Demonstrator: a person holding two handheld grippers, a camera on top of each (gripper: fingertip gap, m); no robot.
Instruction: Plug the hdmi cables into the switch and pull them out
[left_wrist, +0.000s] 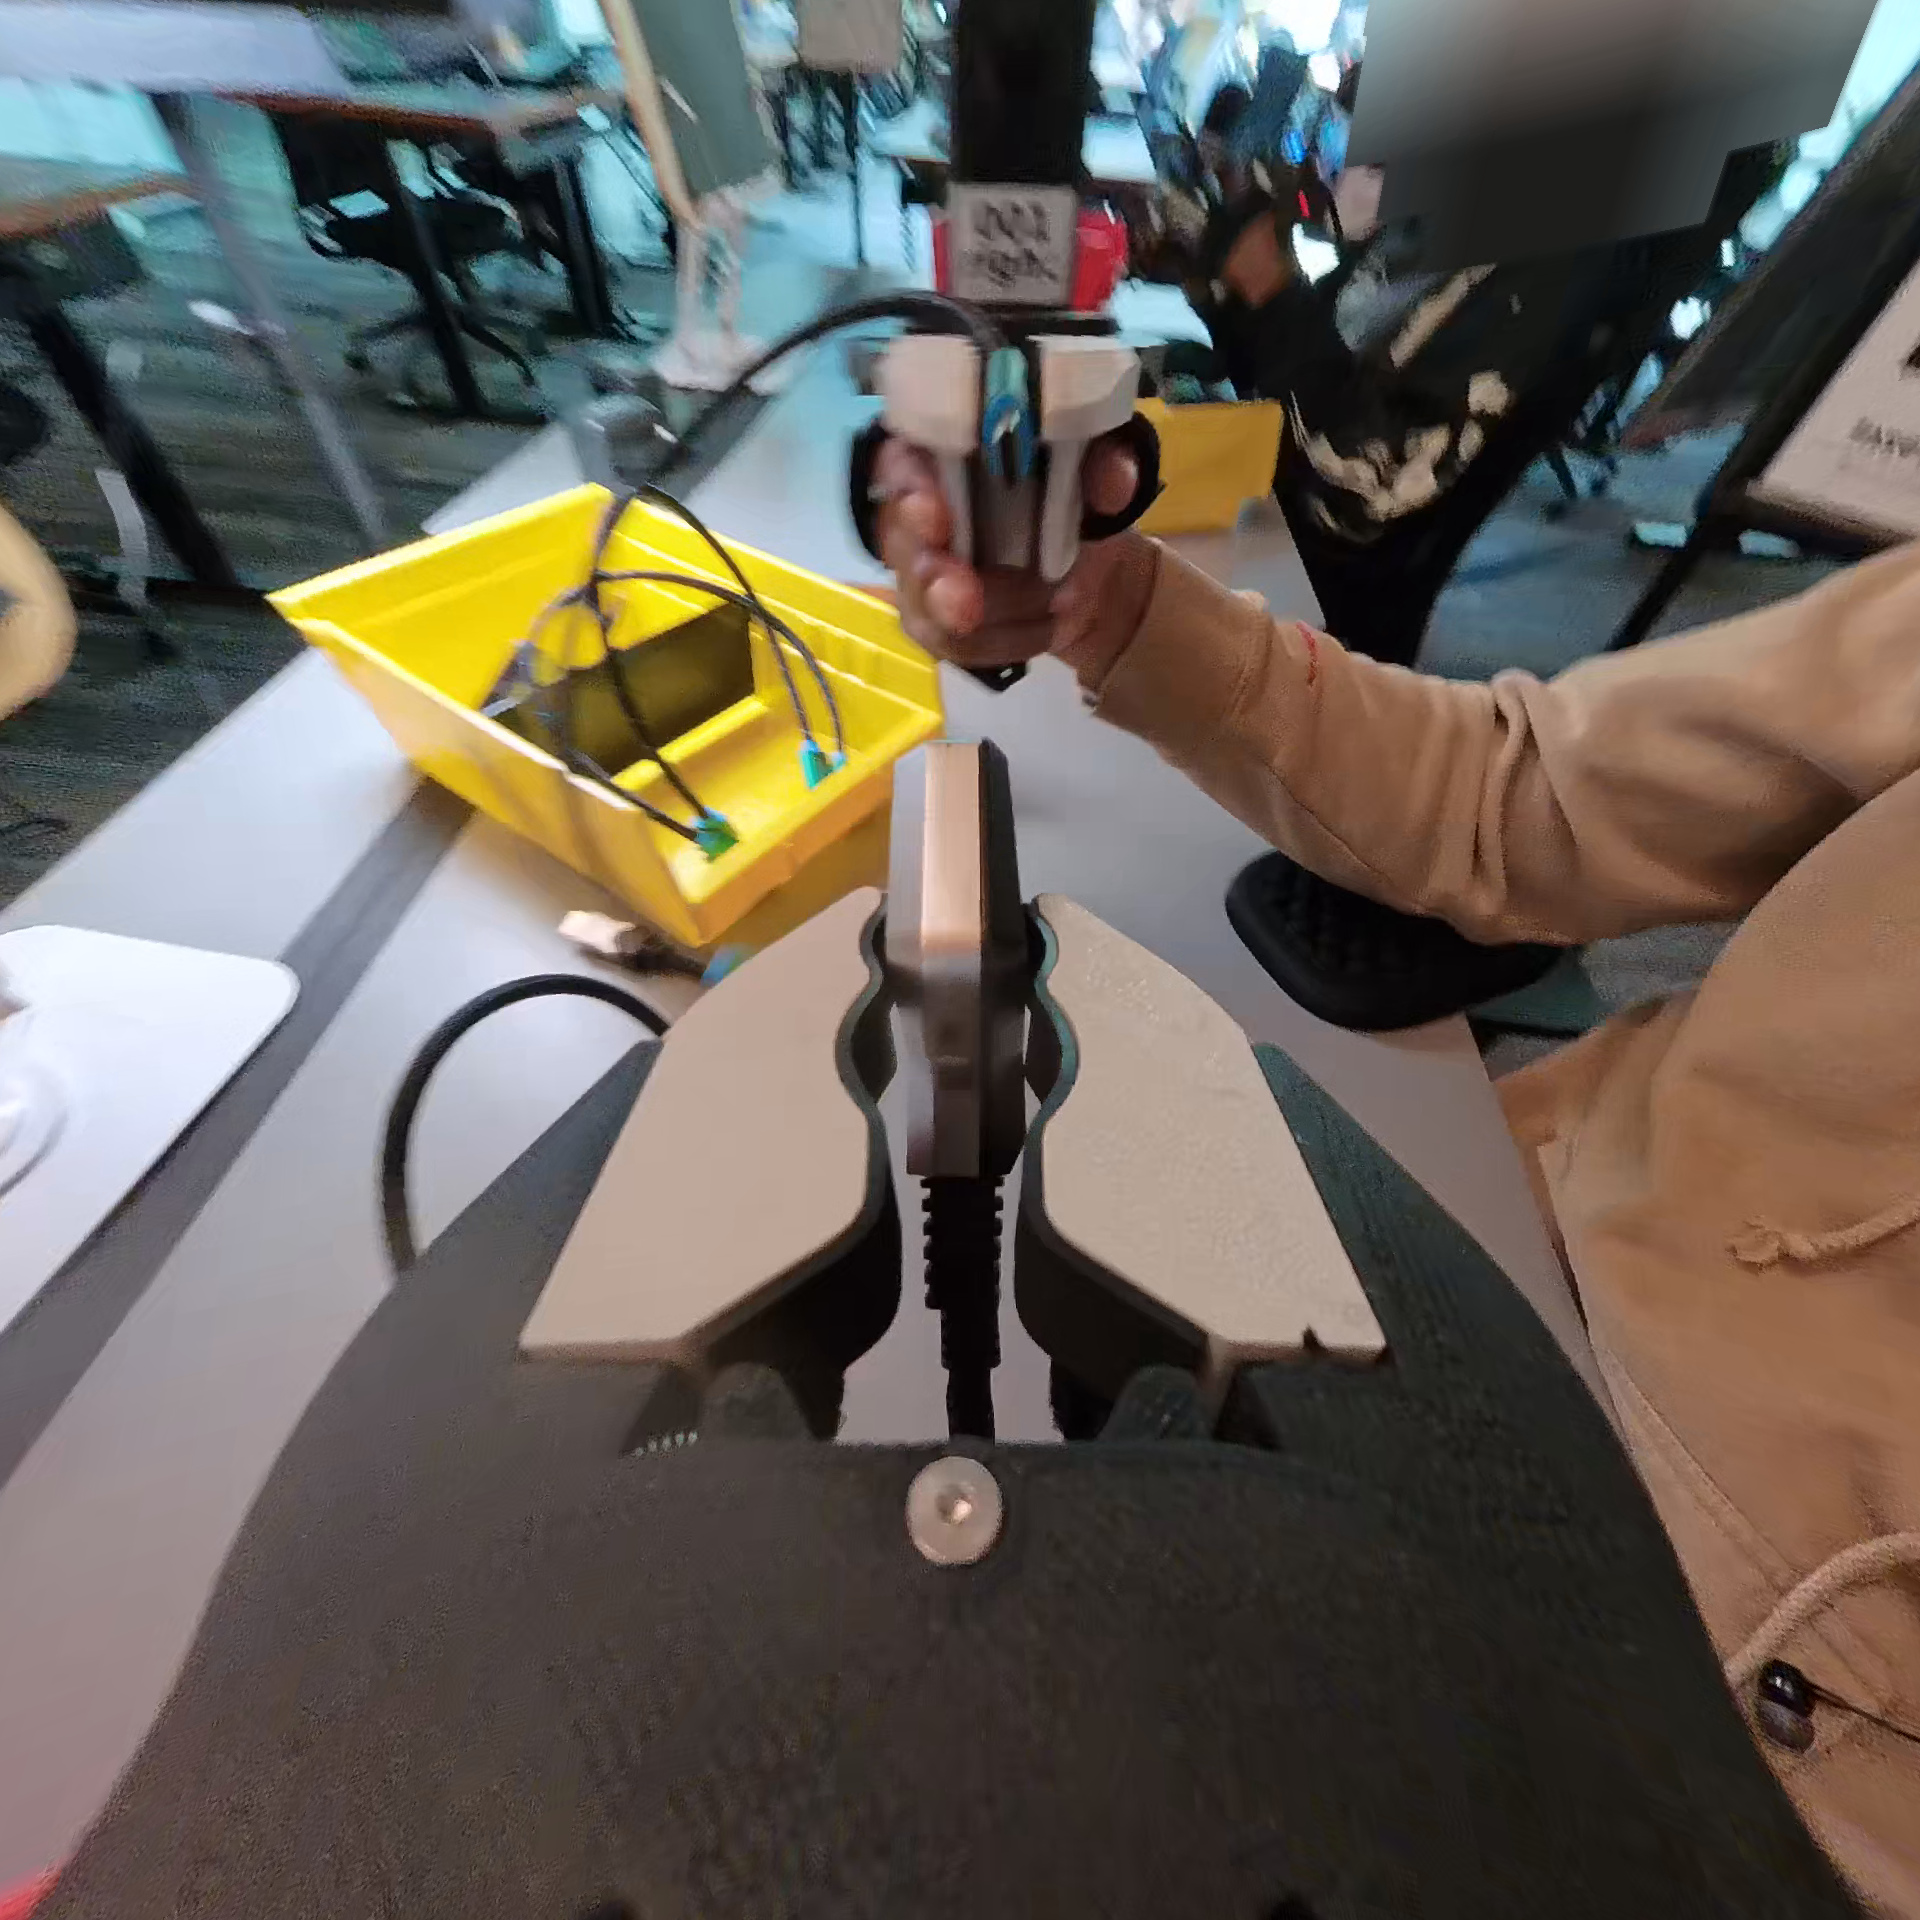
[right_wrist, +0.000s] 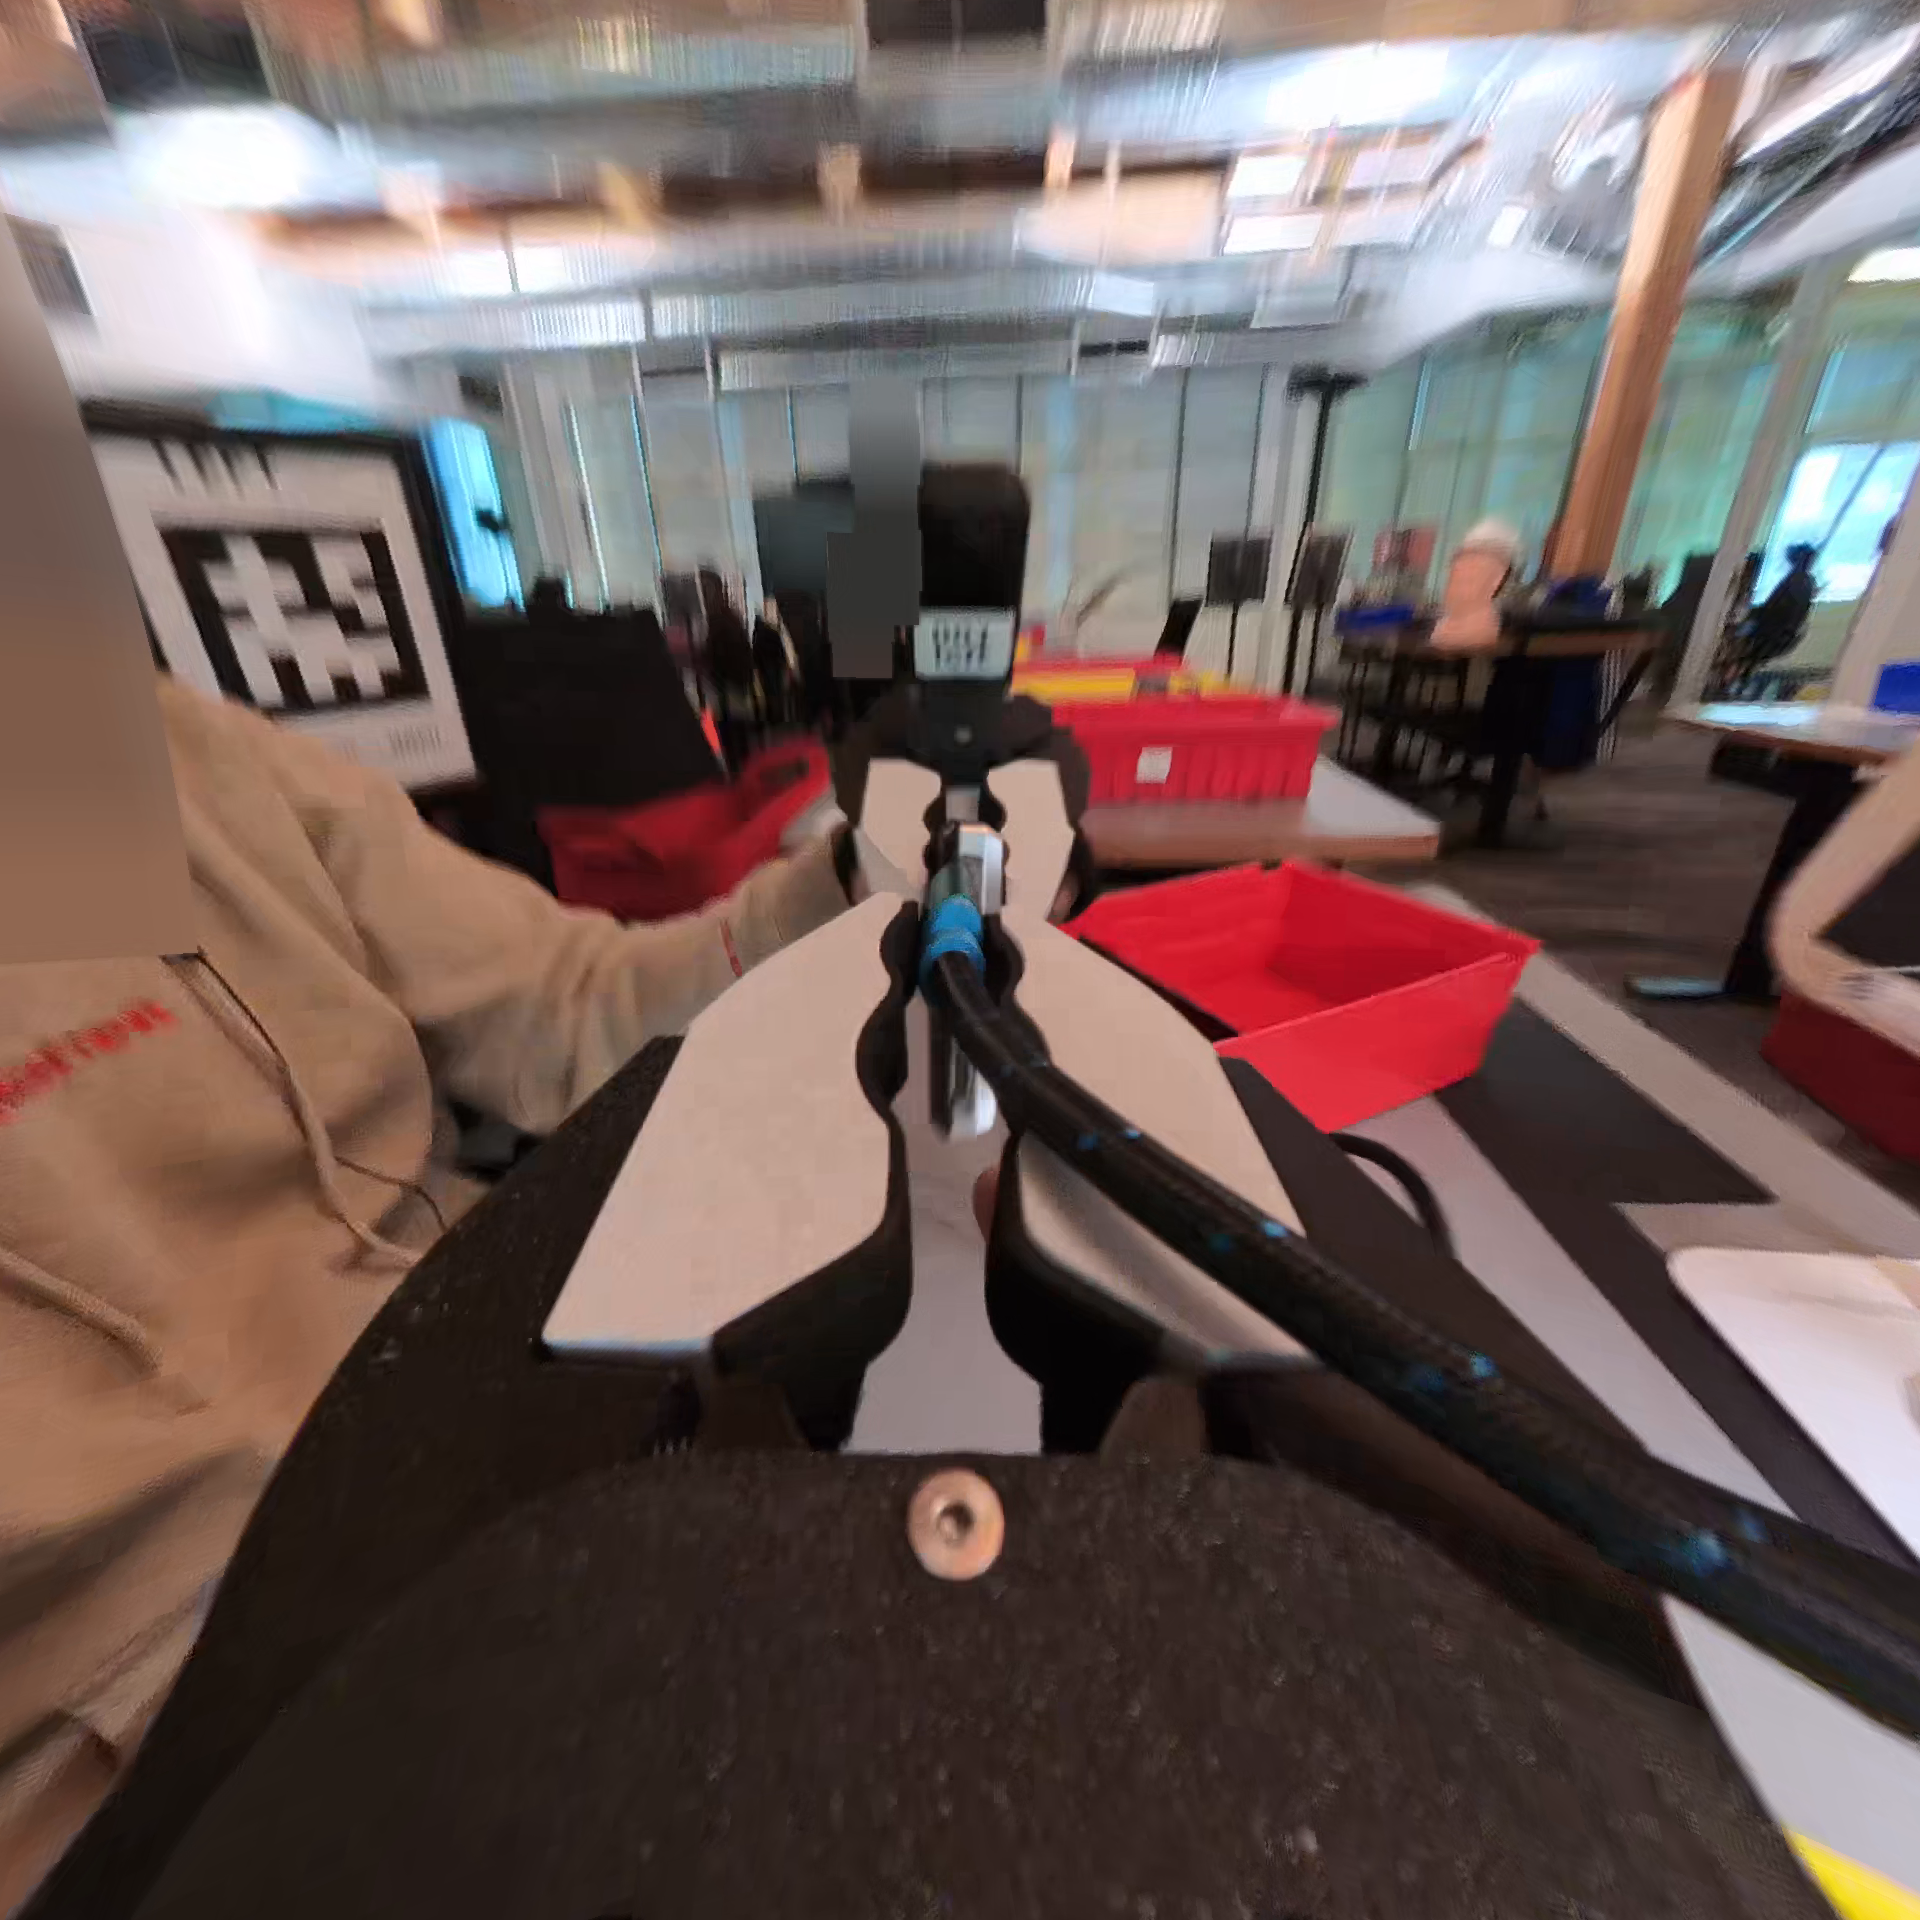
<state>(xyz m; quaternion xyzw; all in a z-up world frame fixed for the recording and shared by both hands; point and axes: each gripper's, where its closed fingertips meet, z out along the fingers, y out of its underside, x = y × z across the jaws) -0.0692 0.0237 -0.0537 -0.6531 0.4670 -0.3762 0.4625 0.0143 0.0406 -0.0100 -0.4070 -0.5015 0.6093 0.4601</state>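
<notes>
Blurring hides where cable plug (right_wrist: 948, 930) meets switch (left_wrist: 951, 935).

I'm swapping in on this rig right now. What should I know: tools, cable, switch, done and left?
Left tool: shut on the switch, held edge-up above the table.
Right tool: shut on the HDMI cable plug, aimed at the switch.
More cables lie in the yellow bin.
Done: both parts gripped and lined up.
Left: whether the plug is seated can't be told; push in, then pull out.
</notes>
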